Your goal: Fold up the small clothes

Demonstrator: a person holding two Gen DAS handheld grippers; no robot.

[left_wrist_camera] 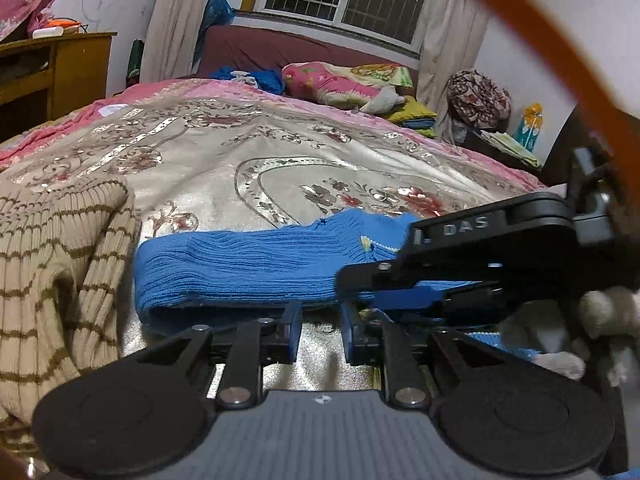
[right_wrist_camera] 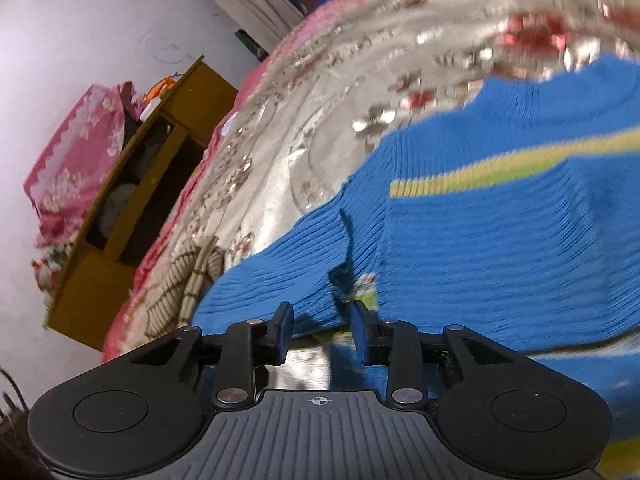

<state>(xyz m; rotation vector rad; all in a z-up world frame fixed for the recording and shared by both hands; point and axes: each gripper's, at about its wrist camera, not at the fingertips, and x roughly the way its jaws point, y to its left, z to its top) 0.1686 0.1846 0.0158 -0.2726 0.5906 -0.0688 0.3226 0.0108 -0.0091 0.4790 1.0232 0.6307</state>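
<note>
My left gripper (left_wrist_camera: 320, 330) stands a little open over bare bedspread (left_wrist_camera: 248, 168), holding nothing, just short of the folded edge of the blue sweater (left_wrist_camera: 248, 272); only this view shows my right gripper (left_wrist_camera: 352, 284) reaching across that sweater and the striped beige sweater (left_wrist_camera: 52, 280) close on the left. From the right wrist, my right gripper's jaws are parted and empty at the sweater's near edge, its yellow stripe (right_wrist_camera: 500, 168) showing. Beyond the blue sweater the bedspread lies open.
</note>
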